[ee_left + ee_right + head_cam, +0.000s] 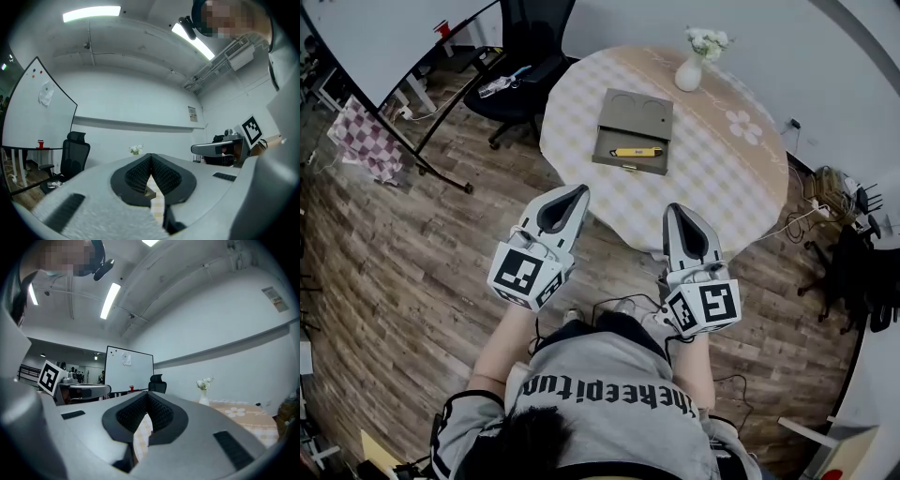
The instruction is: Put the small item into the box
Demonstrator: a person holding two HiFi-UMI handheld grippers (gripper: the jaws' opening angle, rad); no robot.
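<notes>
Both tongs were closed with nothing between them: the left gripper (573,194) had its ribbed pads meeting at the tips, and so did the right gripper (679,210). They were held level, side by side and apart, with their tips at the near rim of the round table (741,178). The box (634,130) lay open near the middle of the table, well ahead of both tips, with bare chequered cloth all around it. The small item (636,152), yellow and slim, lay across the box's front part; whether it sat down inside a recess or on top could not be made out. A vase (689,71) of white flowers stood by the far rim, well apart from the box. To the left of the table there was open wooden floor (412,253), bounded by an office chair (521,79) and the legs of a whiteboard (389,37). On the right, cables (825,192) and dark gear crowded the space between table and wall. From each gripper view the box was hidden behind the grippers' own bodies; only a sliver of cloth showed below the closed pads. The person's arms and lap were cut off at the bottom of the head view.
</notes>
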